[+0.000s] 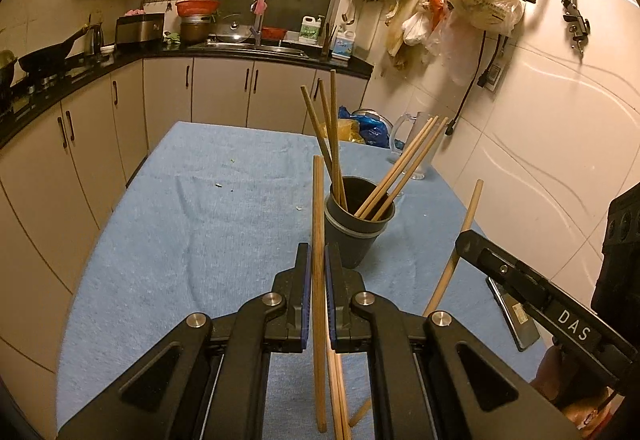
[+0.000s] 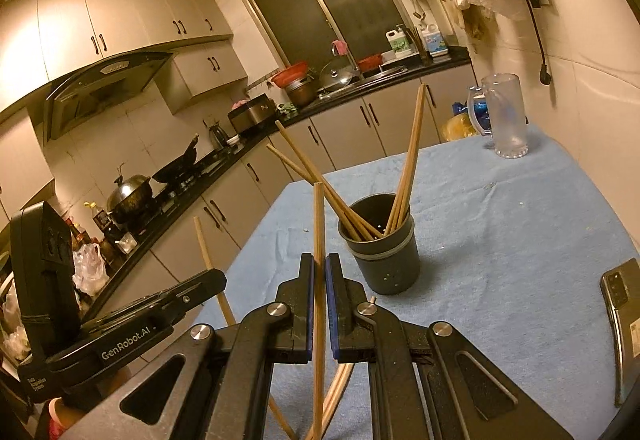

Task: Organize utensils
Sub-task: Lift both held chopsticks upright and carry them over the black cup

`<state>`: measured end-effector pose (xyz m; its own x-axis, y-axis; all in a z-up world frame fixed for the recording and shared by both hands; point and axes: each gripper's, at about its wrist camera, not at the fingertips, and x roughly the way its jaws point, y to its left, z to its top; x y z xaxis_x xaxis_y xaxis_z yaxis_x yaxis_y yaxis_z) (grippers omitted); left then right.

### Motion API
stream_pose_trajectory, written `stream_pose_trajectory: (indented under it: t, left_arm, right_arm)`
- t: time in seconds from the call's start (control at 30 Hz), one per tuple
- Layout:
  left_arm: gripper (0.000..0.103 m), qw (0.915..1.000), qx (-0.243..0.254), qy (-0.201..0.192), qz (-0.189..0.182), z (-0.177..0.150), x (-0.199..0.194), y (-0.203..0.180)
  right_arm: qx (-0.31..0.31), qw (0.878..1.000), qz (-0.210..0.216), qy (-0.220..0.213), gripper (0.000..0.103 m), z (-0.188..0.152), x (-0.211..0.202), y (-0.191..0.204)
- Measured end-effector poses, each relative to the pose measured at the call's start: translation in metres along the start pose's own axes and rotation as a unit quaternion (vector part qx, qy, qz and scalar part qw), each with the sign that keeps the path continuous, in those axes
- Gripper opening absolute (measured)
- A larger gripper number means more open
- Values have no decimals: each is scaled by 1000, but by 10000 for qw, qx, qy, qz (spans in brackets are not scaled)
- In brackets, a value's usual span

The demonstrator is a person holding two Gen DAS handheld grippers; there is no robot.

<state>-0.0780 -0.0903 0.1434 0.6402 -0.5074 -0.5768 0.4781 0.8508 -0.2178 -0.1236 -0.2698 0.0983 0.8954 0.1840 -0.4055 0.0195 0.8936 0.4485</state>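
A dark round holder cup point(image 1: 357, 228) stands on the blue cloth and holds several wooden chopsticks leaning left and right; it also shows in the right wrist view point(image 2: 382, 256). My left gripper point(image 1: 318, 260) is shut on one upright chopstick point(image 1: 318, 199), just in front of the cup. My right gripper point(image 2: 319, 272) is shut on another upright chopstick point(image 2: 318, 224), left of the cup. The right gripper point(image 1: 466, 242) with its chopstick point(image 1: 464, 232) shows in the left wrist view. More chopsticks point(image 1: 340, 396) lie on the cloth under the grippers.
The blue cloth point(image 1: 180, 240) covers the table. A clear plastic mug point(image 2: 505, 115) stands at the table's far right corner. A phone point(image 2: 622, 312) lies at the right edge. Kitchen counter and cabinets point(image 1: 80, 111) run along the left and back; a wall point(image 1: 540, 143) is at right.
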Motion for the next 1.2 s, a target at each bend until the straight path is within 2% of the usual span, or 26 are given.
stream_pose_trajectory:
  t: [1.2]
  left_arm:
    - [6, 9999, 42, -112, -6, 8, -3, 1]
  right_arm:
    - [40, 9997, -133, -202, 6, 8, -12, 0]
